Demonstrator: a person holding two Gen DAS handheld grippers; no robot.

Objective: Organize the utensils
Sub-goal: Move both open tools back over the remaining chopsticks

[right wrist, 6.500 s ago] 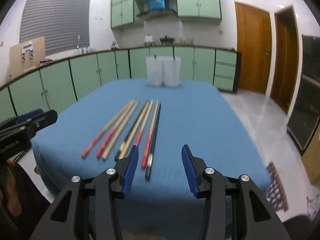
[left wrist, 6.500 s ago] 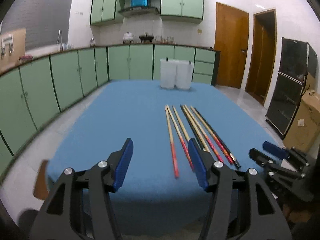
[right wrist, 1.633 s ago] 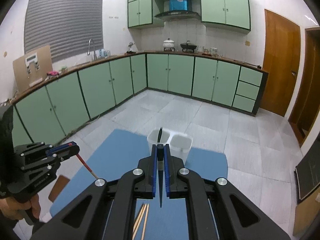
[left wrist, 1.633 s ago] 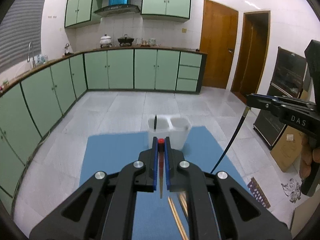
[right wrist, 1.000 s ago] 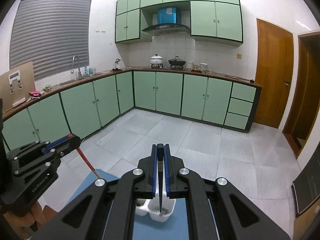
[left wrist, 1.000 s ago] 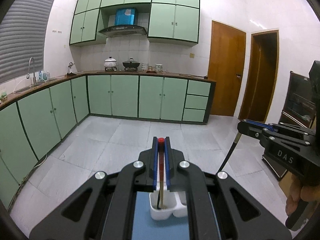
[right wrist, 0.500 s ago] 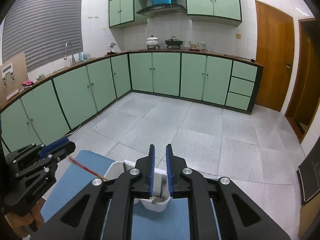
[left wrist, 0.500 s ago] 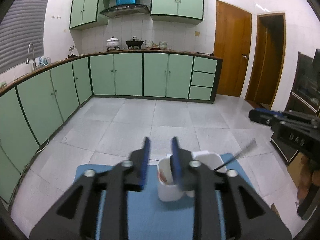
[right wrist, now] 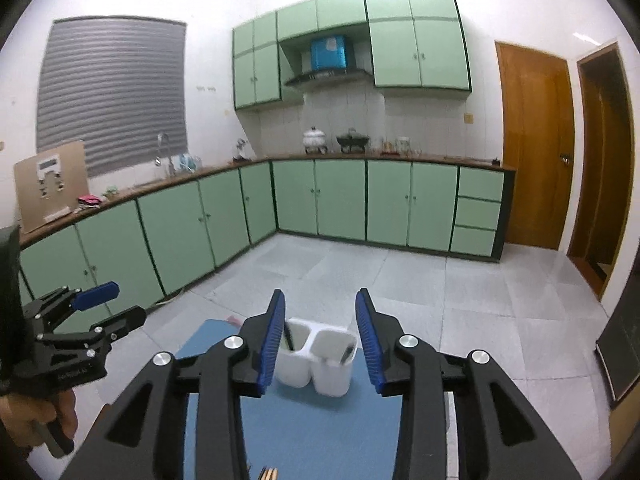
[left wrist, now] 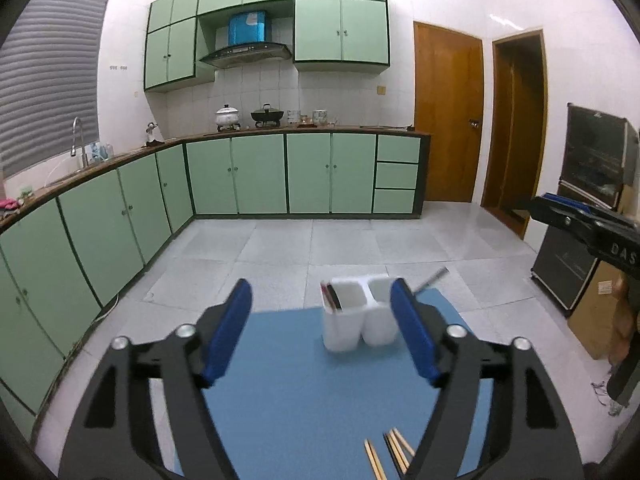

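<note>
Chopsticks stand in the left cup of the white holder at the far end of the blue table. More chopsticks lie flat near the front. Both the left gripper and the right gripper have just been opening; their jaws are spread with nothing between them.

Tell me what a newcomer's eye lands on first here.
The blue-padded fingers of the left gripper, spread wide with nothing between them. Beyond them, at the far end of the blue table, a white two-cup holder with chopsticks in it, against green cabinets.
</note>
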